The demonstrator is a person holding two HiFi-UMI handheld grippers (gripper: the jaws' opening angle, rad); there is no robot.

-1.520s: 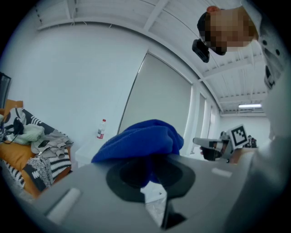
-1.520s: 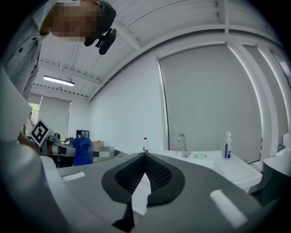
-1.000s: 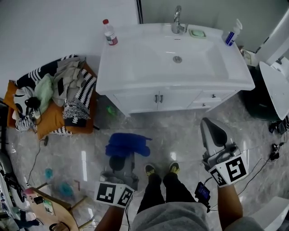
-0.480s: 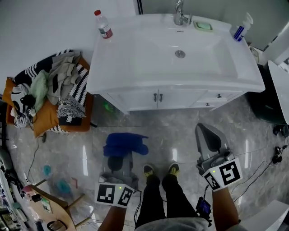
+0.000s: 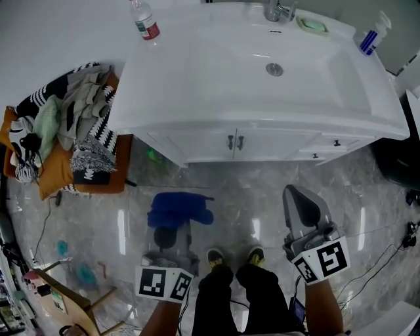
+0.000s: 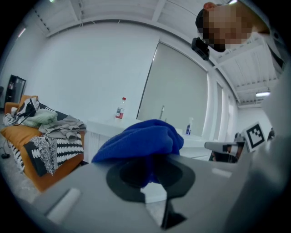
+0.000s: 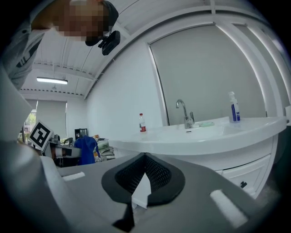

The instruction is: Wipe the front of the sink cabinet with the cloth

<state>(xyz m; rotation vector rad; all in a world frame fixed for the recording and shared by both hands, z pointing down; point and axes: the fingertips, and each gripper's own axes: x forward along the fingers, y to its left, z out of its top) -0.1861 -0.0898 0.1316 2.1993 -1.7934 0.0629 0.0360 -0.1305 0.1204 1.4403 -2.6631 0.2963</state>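
The left tool (image 5: pixel 172 231) pinches a blue cloth (image 5: pixel 180 209) well in front of the sink cabinet (image 5: pixel 197 143), clear of its doors. The right tool (image 5: pixel 298 200), about as far from the cabinet and off toward its right half, has its jaws pressed together on nothing. On the cabinet's top a bottle (image 5: pixel 144 20) stands at the left rear corner, its red-and-white label too small to read, and a spray bottle (image 5: pixel 371 39) stands at the right rear.
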